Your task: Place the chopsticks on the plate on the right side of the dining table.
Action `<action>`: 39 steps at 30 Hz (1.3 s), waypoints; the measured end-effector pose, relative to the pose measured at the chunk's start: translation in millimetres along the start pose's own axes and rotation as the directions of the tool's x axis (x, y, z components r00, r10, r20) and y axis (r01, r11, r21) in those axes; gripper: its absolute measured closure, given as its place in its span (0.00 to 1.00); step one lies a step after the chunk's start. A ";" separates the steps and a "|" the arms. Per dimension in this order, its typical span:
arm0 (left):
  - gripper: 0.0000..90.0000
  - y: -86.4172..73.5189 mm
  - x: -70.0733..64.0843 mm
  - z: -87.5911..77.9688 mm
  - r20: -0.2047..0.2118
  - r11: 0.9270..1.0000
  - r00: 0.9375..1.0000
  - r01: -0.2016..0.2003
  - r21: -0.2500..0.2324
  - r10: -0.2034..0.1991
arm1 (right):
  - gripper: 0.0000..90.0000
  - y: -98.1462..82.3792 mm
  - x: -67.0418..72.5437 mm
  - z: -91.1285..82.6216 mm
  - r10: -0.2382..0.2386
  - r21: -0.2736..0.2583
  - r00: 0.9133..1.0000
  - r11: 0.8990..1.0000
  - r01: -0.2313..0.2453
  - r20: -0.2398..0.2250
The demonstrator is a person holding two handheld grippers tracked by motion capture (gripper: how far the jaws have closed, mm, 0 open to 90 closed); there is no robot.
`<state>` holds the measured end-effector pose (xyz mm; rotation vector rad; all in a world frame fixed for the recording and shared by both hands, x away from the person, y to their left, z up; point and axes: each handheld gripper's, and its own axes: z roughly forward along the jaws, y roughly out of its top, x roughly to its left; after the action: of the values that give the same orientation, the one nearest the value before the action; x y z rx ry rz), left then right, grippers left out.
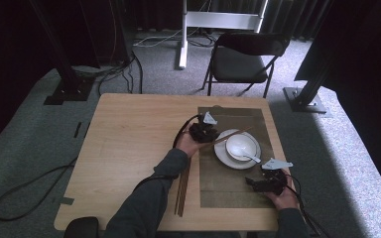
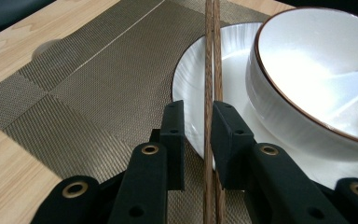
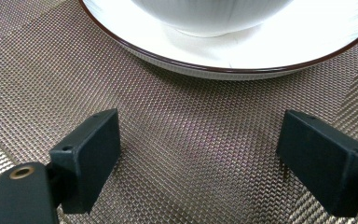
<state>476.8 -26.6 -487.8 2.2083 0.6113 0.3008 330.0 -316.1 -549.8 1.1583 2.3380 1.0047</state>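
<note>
Black jaws of the left gripper (image 2: 193, 140) rise closest in the left gripper view, standing a little apart with a pair of chopsticks (image 2: 212, 93) running up between them; the sticks lie against the right-hand pad, with a gap to the left one, so I read the grip as slackened, not clamped.

From largest to smallest: the worktop (image 1: 129, 144) is pale wood-grain laminate, rectangular with rounded corners. On its right half lies a placemat (image 1: 228, 191), a woven olive-bronze mesh with a fine basket texture and a thin seam line. On the placemat sits a round white plate (image 1: 222, 153) with a dark brown rim and faint radial ribbing, and on it a glossy white bowl (image 1: 240, 145), also brown-edged, holding a white ceramic spoon (image 1: 252, 158). The chopsticks are slender, straight and dark reddish wood; in the high view they lie slantwise, one end resting over the plate's far edge. A second pair of chopsticks (image 1: 182, 191) lies on the bare wood just left of the placemat.

By my judgement the setting is nearly laid: plate, bowl and spoon are placed, and the chopsticks are at the point of release. What remains is drawing the left gripper away.

The right gripper (image 3: 198, 154) hovers low over the placemat just before the plate, jaws wide apart and empty.
</note>
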 end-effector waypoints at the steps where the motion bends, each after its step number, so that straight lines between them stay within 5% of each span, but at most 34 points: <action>1: 0.83 -1.1 -0.1 -2.0 -0.006 1.000 1.000 0.010 -0.008 -0.010 | 0.14 0.0 0.0 0.0 0.000 0.000 1.000 1.000 0.000 0.000; 16: 0.76 -21.0 -0.3 -21.4 -0.032 1.000 0.999 0.031 0.000 -0.031 | 0.14 0.0 -0.1 0.0 0.000 0.001 1.000 1.000 0.000 0.000; 39: 0.66 -45.8 -7.1 -18.5 -0.015 0.996 0.997 0.073 0.046 -0.073 | 0.14 0.1 -0.1 -0.1 -0.002 0.001 1.000 1.000 0.002 0.000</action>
<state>448.2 7.2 -510.9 2.2245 0.7116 0.2663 330.0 -316.2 -549.6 1.1562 2.3395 1.0033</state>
